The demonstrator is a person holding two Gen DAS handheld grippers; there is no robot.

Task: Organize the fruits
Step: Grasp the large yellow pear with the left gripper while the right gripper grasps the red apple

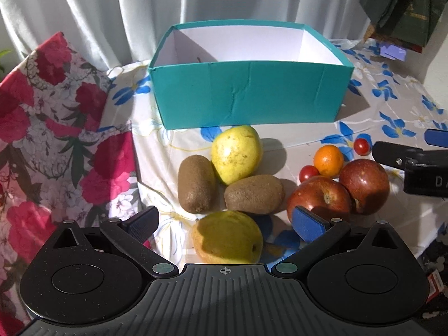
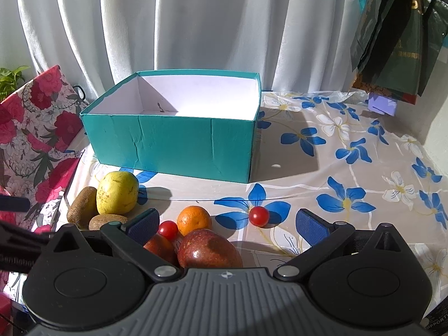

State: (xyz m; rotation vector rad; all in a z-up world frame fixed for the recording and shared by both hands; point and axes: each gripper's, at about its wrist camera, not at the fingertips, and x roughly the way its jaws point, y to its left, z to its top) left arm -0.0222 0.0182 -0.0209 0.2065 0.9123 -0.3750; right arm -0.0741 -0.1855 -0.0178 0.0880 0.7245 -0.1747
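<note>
Nearest, the left gripper (image 1: 225, 222) is spread wide above a firm, smooth pear (image 1: 227, 236), best pinched across its belly. Beyond lie kiwis (image 1: 253, 194), apples (image 1: 319, 196), then the empty teal box (image 1: 249, 95). Right gripper (image 2: 226, 222) also gapes.

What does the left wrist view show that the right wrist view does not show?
Only the left wrist view shows the near pear between the open left gripper fingers.

Only the right wrist view shows the green plant and the box's right wall.

Both show the far pear, two kiwis, the orange, two apples, two cherry tomatoes and the curtain. The right gripper is open.
</note>
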